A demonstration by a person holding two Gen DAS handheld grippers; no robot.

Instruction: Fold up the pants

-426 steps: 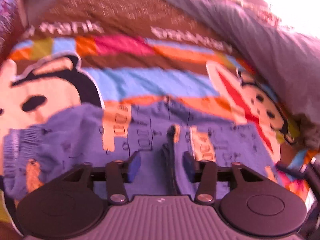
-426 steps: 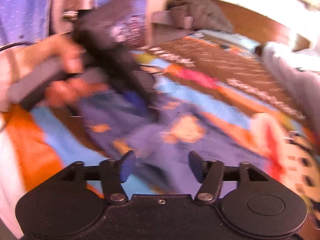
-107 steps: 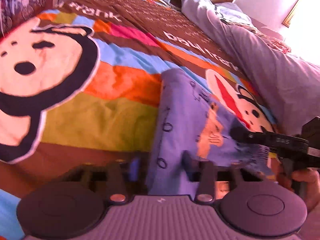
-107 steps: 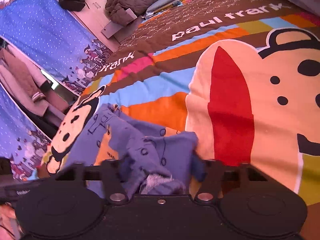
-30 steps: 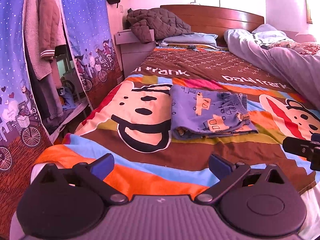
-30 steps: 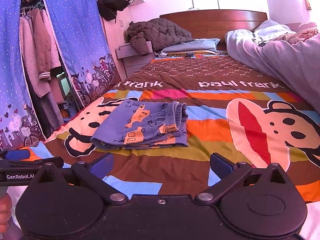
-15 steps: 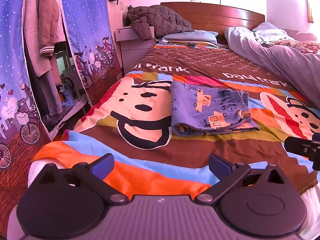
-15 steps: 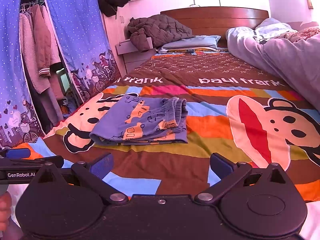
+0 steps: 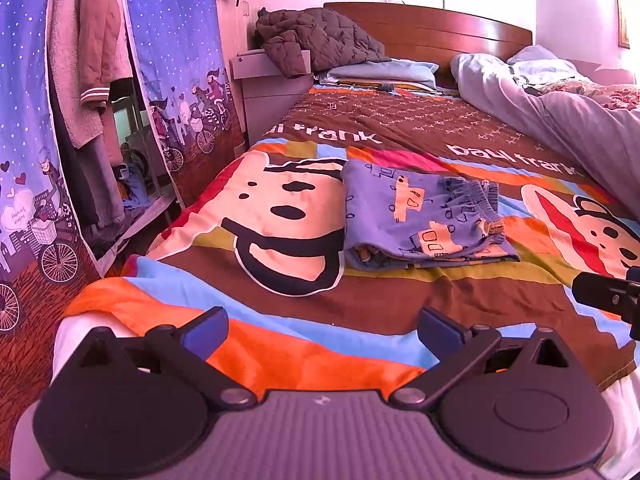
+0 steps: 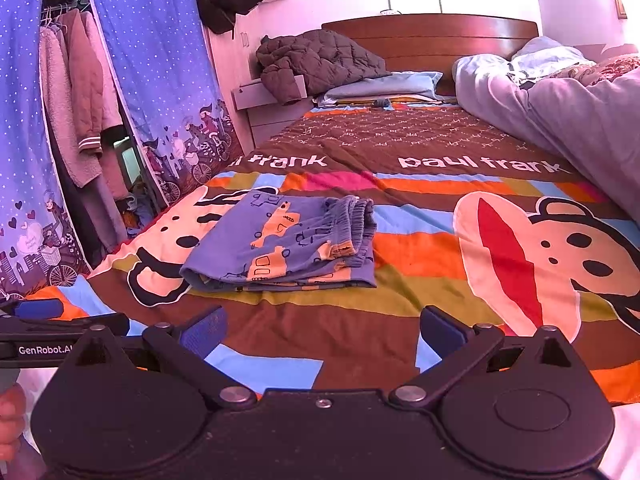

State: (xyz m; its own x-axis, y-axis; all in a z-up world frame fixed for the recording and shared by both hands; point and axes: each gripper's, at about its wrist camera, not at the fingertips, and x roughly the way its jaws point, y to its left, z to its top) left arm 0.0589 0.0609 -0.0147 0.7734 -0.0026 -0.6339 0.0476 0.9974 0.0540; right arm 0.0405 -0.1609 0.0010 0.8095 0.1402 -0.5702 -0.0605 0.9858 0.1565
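The blue pants [image 9: 420, 220] with orange car prints lie folded into a flat rectangle on the colourful bedspread [image 9: 280, 308], waistband to the right. In the right wrist view the same pants [image 10: 288, 248] rest left of centre. My left gripper [image 9: 322, 330] is open, held back over the foot of the bed, well short of the pants, nothing between its fingers. My right gripper [image 10: 322, 330] is open too, also back from the pants and empty. Each gripper shows at the other view's edge.
A grey duvet [image 10: 568, 120] is heaped along the bed's right side. A dark quilted jacket [image 10: 320, 60] and pillows lie by the wooden headboard [image 9: 432, 32]. A blue curtain [image 9: 172, 60] and hanging clothes [image 9: 80, 80] stand left of the bed.
Both grippers have edged slightly closer to the bed over the last second; the folded pants have not moved. Earlier, both were shut on the pants.
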